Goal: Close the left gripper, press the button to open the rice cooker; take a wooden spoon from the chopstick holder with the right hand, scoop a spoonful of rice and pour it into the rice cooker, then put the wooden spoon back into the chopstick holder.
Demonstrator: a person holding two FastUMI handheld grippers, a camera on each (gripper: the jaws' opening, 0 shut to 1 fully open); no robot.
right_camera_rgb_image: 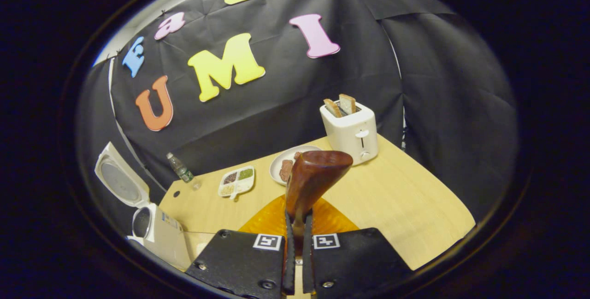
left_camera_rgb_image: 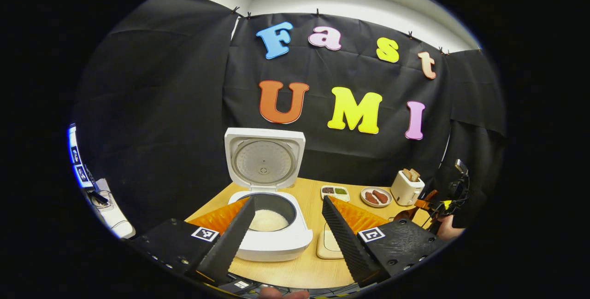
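The wooden spoon stood upright above the table, its handle clamped between both fingers of the right gripper, bowl end up. Beyond it sat a toaster and a plate. The rice cooker stood at the table's left with its lid raised and rice inside; the left gripper hung before it, fingers spread wide, holding nothing.
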